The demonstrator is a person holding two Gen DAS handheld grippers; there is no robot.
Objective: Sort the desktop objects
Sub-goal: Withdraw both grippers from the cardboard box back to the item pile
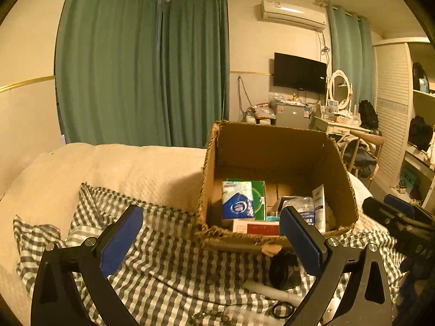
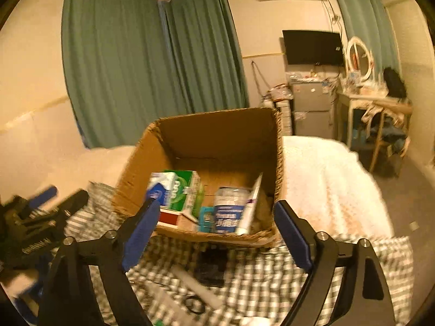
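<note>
Both grippers, left [image 1: 212, 233] and right [image 2: 214, 233], gape wide and hold nothing above the checked cloth [image 1: 168, 266]. The left view alone shows a black disc [image 1: 282, 270] sharply. Beyond stands the box [image 1: 274, 146] holding packets.

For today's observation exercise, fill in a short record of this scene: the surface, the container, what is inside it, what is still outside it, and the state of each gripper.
Surface: checked cloth spread over a cream bedcover
Container: open cardboard box, upright on the bed
Inside: blue-and-green carton, red-and-white flat box, white tube leaning on the wall
Outside: dark round object, white stick, black ring
Left gripper: open, empty
Right gripper: open, empty
</note>
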